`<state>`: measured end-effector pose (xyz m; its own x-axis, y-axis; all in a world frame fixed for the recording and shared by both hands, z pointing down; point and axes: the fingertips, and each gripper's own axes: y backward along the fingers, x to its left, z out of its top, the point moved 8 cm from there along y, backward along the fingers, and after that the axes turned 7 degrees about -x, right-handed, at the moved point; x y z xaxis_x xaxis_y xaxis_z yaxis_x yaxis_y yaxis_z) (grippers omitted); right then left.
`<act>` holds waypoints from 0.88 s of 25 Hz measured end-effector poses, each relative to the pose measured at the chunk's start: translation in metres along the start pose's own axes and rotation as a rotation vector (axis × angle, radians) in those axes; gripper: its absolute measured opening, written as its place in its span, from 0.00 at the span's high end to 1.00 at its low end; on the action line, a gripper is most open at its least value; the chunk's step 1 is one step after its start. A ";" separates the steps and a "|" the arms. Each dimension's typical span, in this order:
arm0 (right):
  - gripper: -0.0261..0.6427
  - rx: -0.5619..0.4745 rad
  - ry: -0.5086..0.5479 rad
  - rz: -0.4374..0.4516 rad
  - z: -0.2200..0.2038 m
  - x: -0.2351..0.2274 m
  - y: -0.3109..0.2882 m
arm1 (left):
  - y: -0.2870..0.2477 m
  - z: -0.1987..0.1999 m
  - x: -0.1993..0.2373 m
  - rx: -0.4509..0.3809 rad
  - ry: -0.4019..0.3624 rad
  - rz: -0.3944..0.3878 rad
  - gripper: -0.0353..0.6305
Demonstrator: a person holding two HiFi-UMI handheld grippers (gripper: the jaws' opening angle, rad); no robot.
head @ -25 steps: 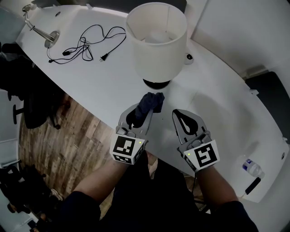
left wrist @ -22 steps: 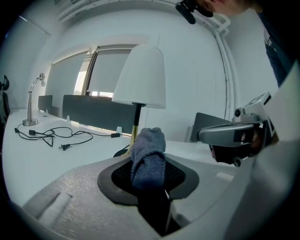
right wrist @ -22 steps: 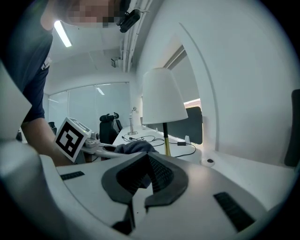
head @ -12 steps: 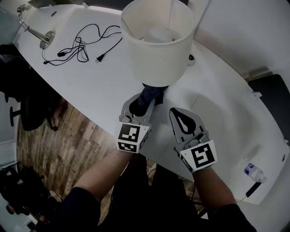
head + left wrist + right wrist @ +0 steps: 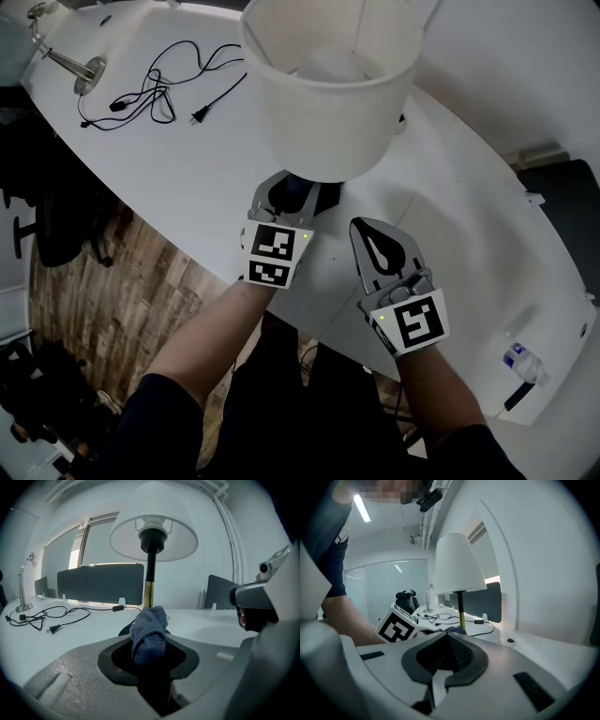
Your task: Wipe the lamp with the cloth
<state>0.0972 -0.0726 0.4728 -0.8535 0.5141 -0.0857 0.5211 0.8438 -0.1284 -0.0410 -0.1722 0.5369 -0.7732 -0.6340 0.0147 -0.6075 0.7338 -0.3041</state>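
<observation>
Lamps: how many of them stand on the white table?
2. A table lamp with a white shade stands in the middle, near the front edge; a slim silver metal desk lamp stands at the white table's far left end. More may lie out of view.

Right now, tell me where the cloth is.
Left gripper view: the cloth sits clamped in the left hand-held gripper, just before the lamp, near its base.

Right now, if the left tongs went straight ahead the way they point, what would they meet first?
The left tongs, shut on the blue cloth, point at the lamp. The cloth would probably meet the dark base first, with the brass stem right behind; depth is unclear.
</observation>
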 end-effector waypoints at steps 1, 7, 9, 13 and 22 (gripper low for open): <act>0.95 0.002 -0.001 -0.003 -0.001 -0.001 0.000 | -0.002 -0.002 0.002 0.008 -0.003 0.001 0.77; 0.95 0.006 -0.002 -0.008 -0.001 -0.004 -0.005 | -0.013 -0.008 0.016 0.035 -0.023 0.011 0.77; 0.95 0.010 -0.003 -0.010 -0.001 -0.005 -0.006 | -0.016 -0.008 0.020 0.036 -0.037 0.008 0.77; 0.95 0.017 -0.003 -0.010 0.000 -0.004 -0.010 | -0.020 -0.007 0.028 0.029 -0.072 -0.006 0.77; 0.95 0.046 0.006 0.001 0.000 0.002 -0.017 | -0.031 -0.005 0.052 0.021 -0.092 -0.009 0.77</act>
<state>0.0868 -0.0861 0.4753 -0.8530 0.5156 -0.0804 0.5214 0.8355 -0.1736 -0.0639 -0.2265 0.5519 -0.7473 -0.6608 -0.0700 -0.6094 0.7236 -0.3241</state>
